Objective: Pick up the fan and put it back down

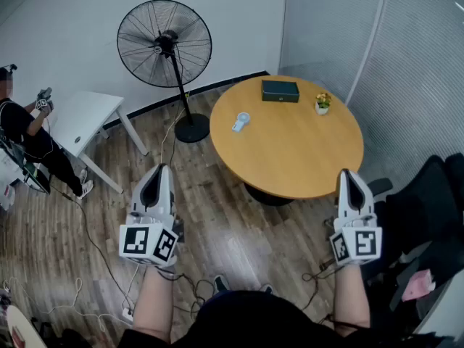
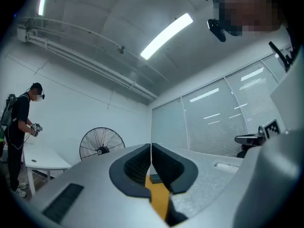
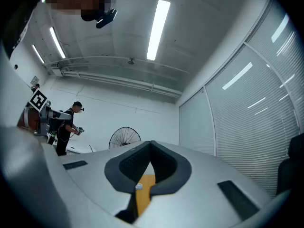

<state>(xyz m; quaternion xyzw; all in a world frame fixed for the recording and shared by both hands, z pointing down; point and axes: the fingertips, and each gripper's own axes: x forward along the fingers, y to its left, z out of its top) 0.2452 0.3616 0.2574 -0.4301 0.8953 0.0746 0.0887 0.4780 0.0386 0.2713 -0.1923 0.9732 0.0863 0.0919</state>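
**Task stage:** outset, judging from the layout. Small pale-blue hand fan (image 1: 241, 122) flat on the round tabletop (image 1: 290, 158), ahead of both tongs, between their two lines of aim and nearer the left tongs' side. Well apart from either pair. No pick-up begun and no set-down. Whole sequence left to do: reach, opening, grasp, lift, return to the tabletop.

**Possible ambiguity:** black pedestal fan (image 1: 164, 43) on the wooden floor (image 1: 217, 216), ahead of the left tongs and beyond the tabletop's left edge, likewise untouched. Judged the less likely object, being large for such tongs. Not settled by the views.

**Left tongs** (image 1: 161, 167): pressed together, dark pads (image 2: 137, 165) meeting along a thin seam in the left gripper view, nothing pinched between them. Held in the air short of the tabletop's near edge, tips slightly raised, touching nothing.

**Right tongs** (image 1: 348, 172): likewise closed tight, pads meeting at the tip in the right gripper view, empty. Tips over the tabletop's near right rim as seen from the head view, without visible contact.

**Other items:**
- On the tabletop, farther from the tongs than the hand fan: dark green box (image 1: 280, 90) and small potted plant (image 1: 322, 104).
- To the left of the left tongs, well apart: white desk (image 1: 83, 114) with a second person (image 1: 22, 133) beside it.
- To the right of the right tongs: black chair (image 1: 428, 201).
- On the floor below and beside the left tongs: cables (image 1: 94, 245).
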